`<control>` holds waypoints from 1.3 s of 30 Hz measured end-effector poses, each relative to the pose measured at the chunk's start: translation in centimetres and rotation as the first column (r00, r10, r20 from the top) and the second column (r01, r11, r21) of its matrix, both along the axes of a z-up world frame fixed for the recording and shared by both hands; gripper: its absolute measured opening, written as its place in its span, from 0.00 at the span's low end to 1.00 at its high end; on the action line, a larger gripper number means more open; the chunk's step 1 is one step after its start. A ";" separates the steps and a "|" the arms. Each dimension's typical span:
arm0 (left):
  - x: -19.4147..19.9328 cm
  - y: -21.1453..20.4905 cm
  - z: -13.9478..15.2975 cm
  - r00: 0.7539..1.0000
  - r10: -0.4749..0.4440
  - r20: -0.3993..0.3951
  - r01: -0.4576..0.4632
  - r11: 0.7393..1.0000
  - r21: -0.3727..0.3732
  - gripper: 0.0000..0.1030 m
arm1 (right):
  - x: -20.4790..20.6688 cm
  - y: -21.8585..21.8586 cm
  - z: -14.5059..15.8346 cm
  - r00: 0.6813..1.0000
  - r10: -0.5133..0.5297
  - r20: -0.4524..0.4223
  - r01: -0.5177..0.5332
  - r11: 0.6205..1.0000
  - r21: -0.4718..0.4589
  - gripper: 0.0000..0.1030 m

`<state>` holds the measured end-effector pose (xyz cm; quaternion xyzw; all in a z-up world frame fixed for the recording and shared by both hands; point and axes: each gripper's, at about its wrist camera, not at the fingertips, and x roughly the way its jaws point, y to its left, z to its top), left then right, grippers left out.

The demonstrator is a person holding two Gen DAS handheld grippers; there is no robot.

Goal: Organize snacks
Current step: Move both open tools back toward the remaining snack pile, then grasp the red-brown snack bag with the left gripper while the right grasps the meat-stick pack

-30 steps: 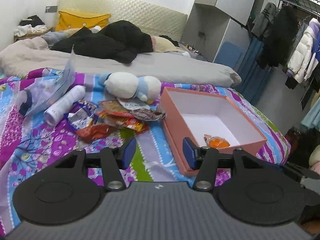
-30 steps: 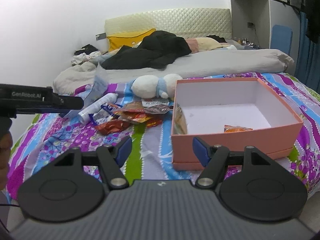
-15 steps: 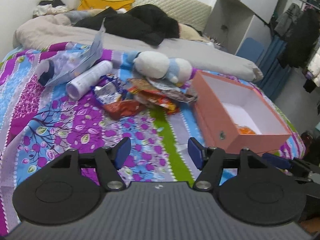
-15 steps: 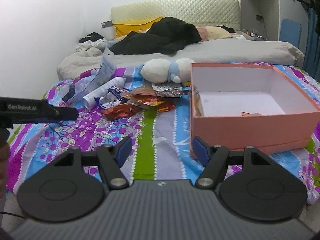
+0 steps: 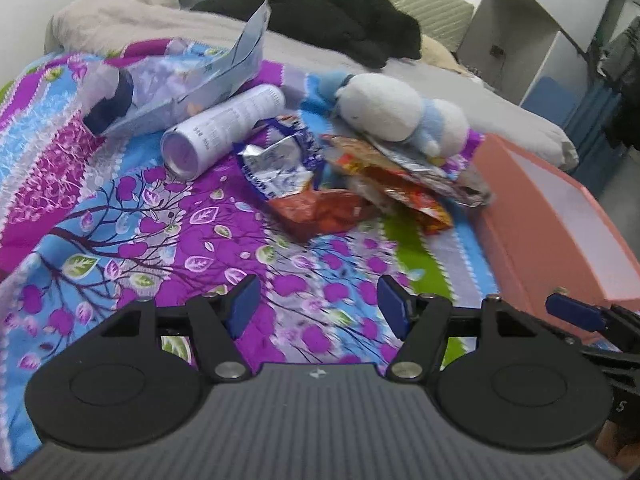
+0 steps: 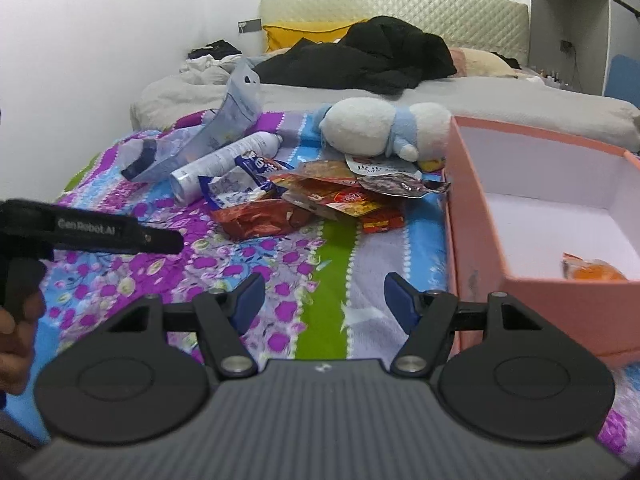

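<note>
A heap of snack packets lies on the flowered bedspread: a blue-and-white packet (image 5: 276,160) (image 6: 236,188), a red crumpled packet (image 5: 320,212) (image 6: 256,220) and orange-red packets (image 5: 396,196) (image 6: 340,196). An open pink box (image 6: 480,220) (image 5: 532,220) stands to their right, with an orange packet (image 6: 592,272) inside. My left gripper (image 5: 318,306) hovers open above the bedspread, short of the red packet, nothing between its fingers. My right gripper (image 6: 322,300) is open and empty too, near the box's left wall. The left gripper's arm (image 6: 92,230) shows at the right wrist view's left edge.
A white spray can (image 5: 224,128) (image 6: 224,164), a clear plastic pouch (image 5: 180,84) (image 6: 224,132) and a white-and-blue plush toy (image 5: 396,112) (image 6: 380,128) lie behind the snacks. Black clothes (image 6: 360,60), pillows and a headboard sit farther back. A hand (image 6: 16,332) holds the left gripper.
Both grippers came down and forward toward the bedspread. The left one swung left, from over the box to in front of the snack heap, and its jaws widened.
</note>
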<state>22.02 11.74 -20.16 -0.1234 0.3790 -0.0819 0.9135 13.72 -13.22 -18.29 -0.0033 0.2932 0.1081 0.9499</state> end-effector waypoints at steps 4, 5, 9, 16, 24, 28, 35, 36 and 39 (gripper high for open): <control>3.0 0.7 -2.3 1.000 0.008 -0.015 -0.008 1.000 -0.021 0.68 | 2.9 0.7 -1.2 1.000 -0.010 0.010 0.010 0.999 -0.045 0.64; 3.7 0.8 -2.8 1.000 0.008 -0.016 -0.008 1.000 -0.023 0.68 | 3.7 1.0 -1.5 1.000 -0.010 0.019 0.011 0.998 -0.068 0.62; 6.3 1.1 -4.2 1.000 0.011 -0.015 -0.011 0.999 -0.037 0.68 | 6.2 1.8 -2.4 0.998 0.019 0.056 -0.011 0.988 -0.152 0.60; 9.3 1.1 -5.6 1.000 0.000 0.003 0.000 0.998 -0.066 0.67 | 9.8 3.7 -4.3 0.992 0.074 0.099 -0.035 0.935 -0.352 0.48; 11.0 0.4 -6.0 0.999 -0.023 0.029 0.024 0.999 -0.035 0.55 | 11.7 5.8 -5.9 0.978 0.161 0.132 -0.070 0.853 -0.517 0.21; 10.8 0.6 -5.9 1.000 -0.027 0.013 0.028 0.997 -0.068 0.43 | 11.5 6.3 -6.0 0.974 0.176 0.145 -0.071 0.838 -0.541 0.19; 9.2 1.6 -5.1 0.999 0.037 0.011 -0.036 0.994 -0.102 0.35 | 10.1 6.7 -5.1 0.966 0.203 0.158 -0.081 0.822 -0.564 0.09; 8.8 1.6 -4.9 0.999 0.042 0.011 -0.040 0.994 -0.101 0.35 | 9.8 6.8 -4.9 0.964 0.209 0.163 -0.081 0.819 -0.569 0.08; 7.5 1.9 -4.4 0.999 0.050 0.005 -0.049 0.994 -0.100 0.35 | 8.8 6.8 -4.1 0.962 0.222 0.160 -0.094 0.817 -0.569 0.06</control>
